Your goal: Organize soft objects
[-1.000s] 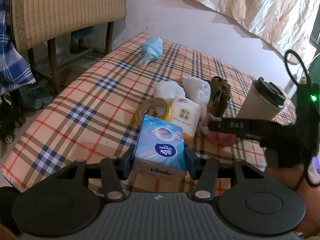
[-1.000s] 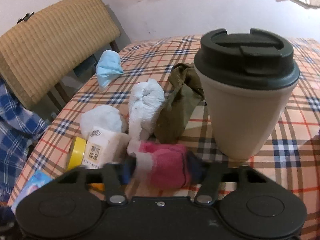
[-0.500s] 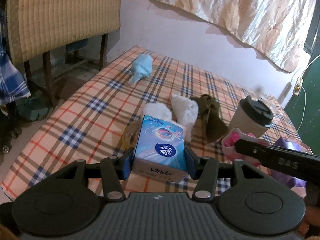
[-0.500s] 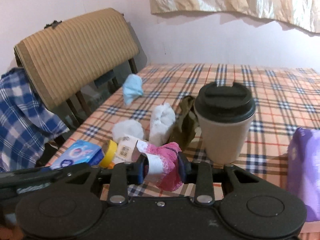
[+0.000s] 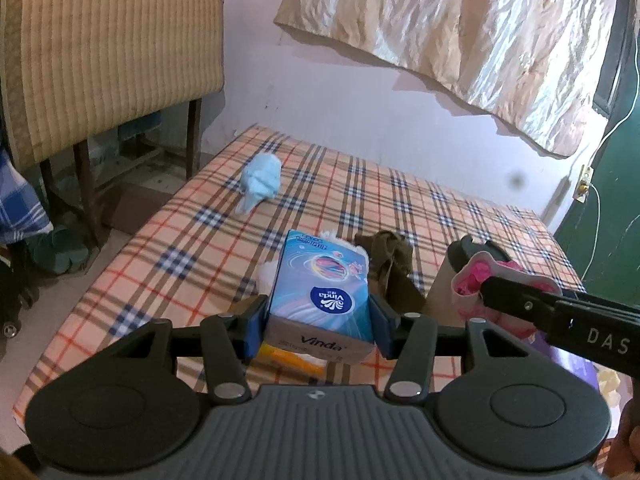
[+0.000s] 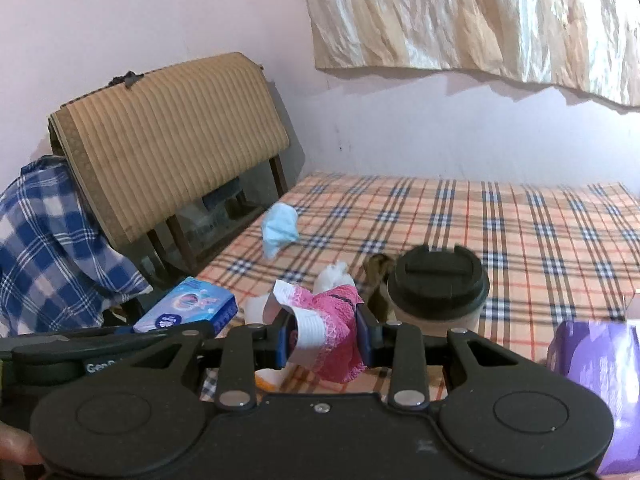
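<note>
My left gripper (image 5: 320, 328) is shut on a blue Vinda tissue pack (image 5: 320, 292) and holds it above the plaid table (image 5: 180, 256). The pack also shows in the right wrist view (image 6: 188, 310). My right gripper (image 6: 322, 338) is shut on a pink and white sock (image 6: 328, 332), held above the table; the sock shows in the left wrist view (image 5: 484, 280) too. A light blue cloth (image 5: 260, 182) lies at the table's far left. White socks (image 6: 334, 276) and an olive cloth (image 5: 394, 264) lie mid-table.
A beige cup with a black lid (image 6: 438, 288) stands beside the olive cloth. A purple pack (image 6: 596, 364) sits at the right. A yellow tape roll (image 5: 288, 358) lies under the left gripper. A chair with a woven mat (image 5: 100, 52) stands left of the table.
Both grippers have risen and pulled back from the table, each carrying its object. The table items now look smaller and farther away.
</note>
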